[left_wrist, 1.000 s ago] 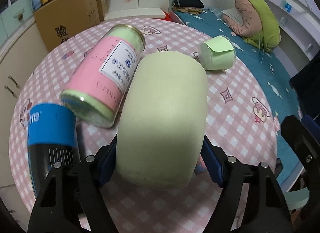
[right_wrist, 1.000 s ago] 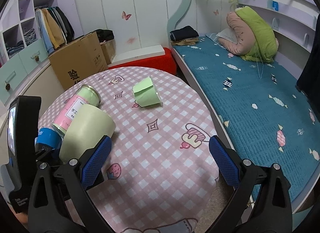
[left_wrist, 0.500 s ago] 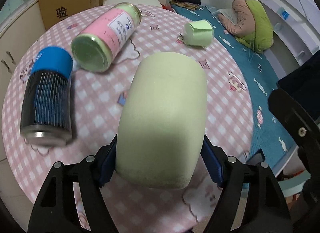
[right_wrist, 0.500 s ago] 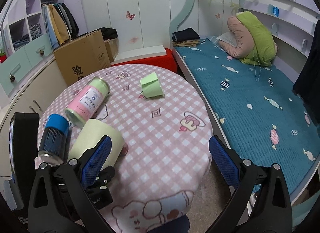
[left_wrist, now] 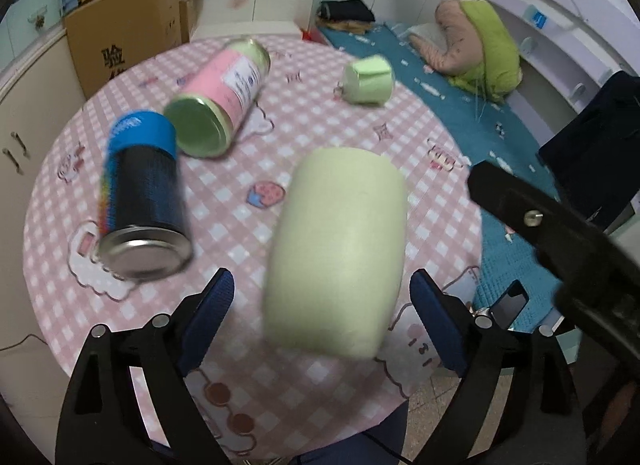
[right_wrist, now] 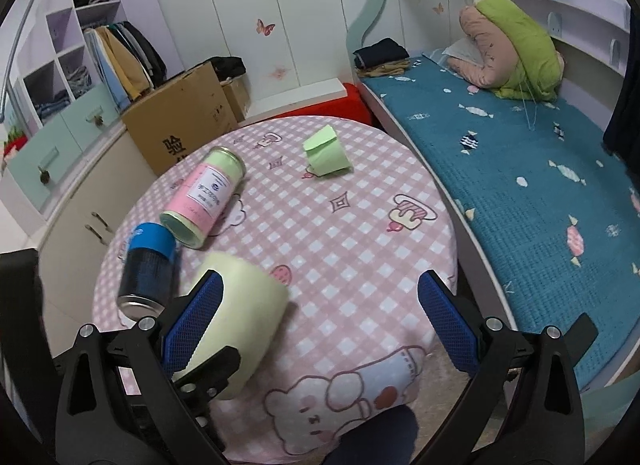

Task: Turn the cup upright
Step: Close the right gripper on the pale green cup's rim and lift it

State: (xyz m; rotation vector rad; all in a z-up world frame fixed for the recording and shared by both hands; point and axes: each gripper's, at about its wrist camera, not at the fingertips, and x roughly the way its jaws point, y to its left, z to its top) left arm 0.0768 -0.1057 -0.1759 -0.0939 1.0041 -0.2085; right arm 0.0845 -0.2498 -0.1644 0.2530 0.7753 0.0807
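Both wrist cams downward (shared table (left_wrist: pixel 328 77))

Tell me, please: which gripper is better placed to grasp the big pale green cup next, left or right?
Left, probably. The pale green cup lies directly between the left gripper's open jaws, which have just been opening. The right gripper is open but off to the cup's side.

Pale green cup (left_wrist: pixel 336 249), pink-and-white checked tablecloth (left_wrist: pixel 320 113), blue-capped black can (left_wrist: pixel 142 193)

This is a bedroom in a home. There is a bed (right_wrist: pixel 500 169) with a blue cover, a rolled blanket (right_wrist: pixel 516 61), clothes (right_wrist: pixel 124 57) hanging in a cupboard, and butterfly stickers (right_wrist: pixel 265 27) on the wall.
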